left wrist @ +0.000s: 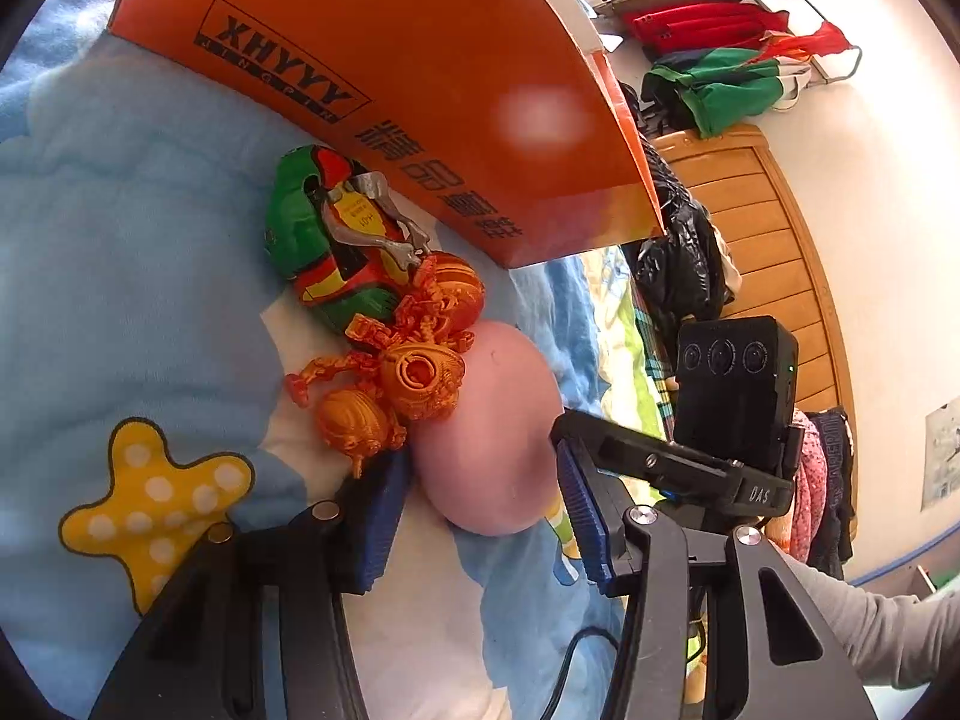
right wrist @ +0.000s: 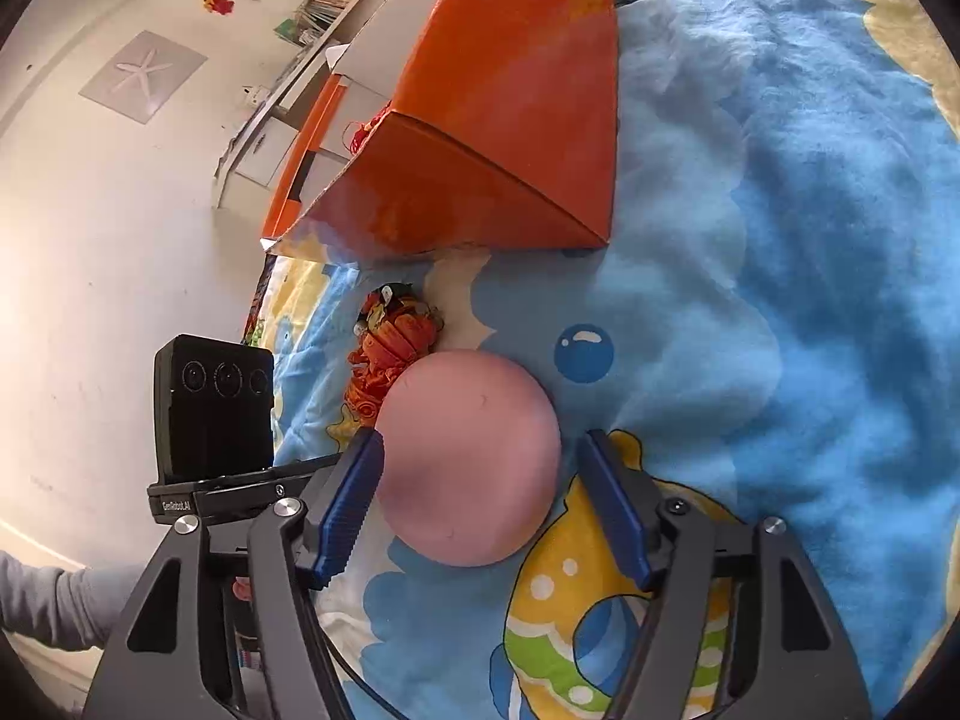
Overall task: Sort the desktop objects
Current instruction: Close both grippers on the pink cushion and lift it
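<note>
Your left gripper [left wrist: 483, 498] sits nearest its camera with its blue fingers [left wrist: 375, 525] spread wide. The pink ball [left wrist: 489, 429] lies between them, close to the left-hand pad. Contact cannot be confirmed from this view, and the right-hand pad stands apart from the ball. Nothing is clamped.

Your right gripper [right wrist: 480, 504] also has its fingers [right wrist: 348, 507] wide open on either side of the same pink ball [right wrist: 468, 459]. The left-hand pad is just beside the ball, and a visible gap remains at the right-hand pad. No grip is made here either.

The ball rests on a blue cartoon blanket [right wrist: 780, 240], partly over a printed yellow fish [right wrist: 600, 600]. A yellow starfish print [left wrist: 156, 504] lies near the left gripper's left-hand finger.

Just beyond the ball, touching its far side, sits an orange jointed toy [left wrist: 396, 372] with round ribbed parts and small limbs. It appears in the right wrist view as an orange cluster [right wrist: 390, 348] behind the ball. Behind it, touching it, lies a green, red and yellow toy [left wrist: 324, 234] carrying a grey piece.

Beyond the toys stands an orange cardboard box [left wrist: 390, 72] with black lettering. Its lower edge is near the green toy. The right wrist view shows the box [right wrist: 480, 138] resting on the blanket.

Farthest off, clothes hang over a wooden headboard [left wrist: 774, 252] against the wall.
</note>
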{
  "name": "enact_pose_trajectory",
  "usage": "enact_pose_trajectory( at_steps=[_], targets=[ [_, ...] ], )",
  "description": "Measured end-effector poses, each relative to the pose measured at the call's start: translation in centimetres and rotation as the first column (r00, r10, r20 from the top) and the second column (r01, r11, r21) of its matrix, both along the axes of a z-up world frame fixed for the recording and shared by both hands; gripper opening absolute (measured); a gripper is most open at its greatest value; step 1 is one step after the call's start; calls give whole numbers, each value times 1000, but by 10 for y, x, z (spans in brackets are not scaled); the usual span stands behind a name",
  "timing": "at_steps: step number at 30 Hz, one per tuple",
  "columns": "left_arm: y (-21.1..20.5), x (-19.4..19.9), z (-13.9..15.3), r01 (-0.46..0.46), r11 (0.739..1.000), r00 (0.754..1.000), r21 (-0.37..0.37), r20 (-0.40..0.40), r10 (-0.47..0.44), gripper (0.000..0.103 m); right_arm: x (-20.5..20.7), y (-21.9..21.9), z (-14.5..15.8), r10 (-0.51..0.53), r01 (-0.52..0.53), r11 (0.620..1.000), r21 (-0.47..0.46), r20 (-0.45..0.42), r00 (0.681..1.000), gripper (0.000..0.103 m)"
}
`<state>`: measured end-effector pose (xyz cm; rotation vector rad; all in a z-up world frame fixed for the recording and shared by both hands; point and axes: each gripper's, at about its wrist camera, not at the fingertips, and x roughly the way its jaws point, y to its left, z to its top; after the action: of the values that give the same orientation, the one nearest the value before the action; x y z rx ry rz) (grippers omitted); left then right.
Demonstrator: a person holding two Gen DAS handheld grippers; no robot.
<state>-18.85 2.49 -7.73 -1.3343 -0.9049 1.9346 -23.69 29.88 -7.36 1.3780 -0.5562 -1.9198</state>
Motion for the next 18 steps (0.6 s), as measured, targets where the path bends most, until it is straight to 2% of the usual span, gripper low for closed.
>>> enact_pose_trajectory(
  at_steps=[3,4,6,8,16,18],
  targets=[
    [0,-1,-2,-13,1000,1000,14,3,13,48,6,-12,3,71,-65,993,100,-64,995,60],
    [0,-1,-2,-17,1000,1000,13,1,17,45,7,-11,4,70,-63,993,103,-70,995,60],
    [0,-1,-4,-30,1000,1000,-1,-2,30,35,10,-18,5,37,-35,999,39,-29,999,56],
    [-2,1,-6,-42,999,999,16,-8,42,33,15,-23,6,14,-13,1000,18,-30,999,50],
    [-6,2,-4,-38,998,999,45,-31,39,33,33,-46,24,-39,37,999,-38,-42,998,44],
    [-8,3,-1,-40,998,998,46,-35,42,33,38,-56,32,-33,32,999,-24,-60,998,44]
  ],
)
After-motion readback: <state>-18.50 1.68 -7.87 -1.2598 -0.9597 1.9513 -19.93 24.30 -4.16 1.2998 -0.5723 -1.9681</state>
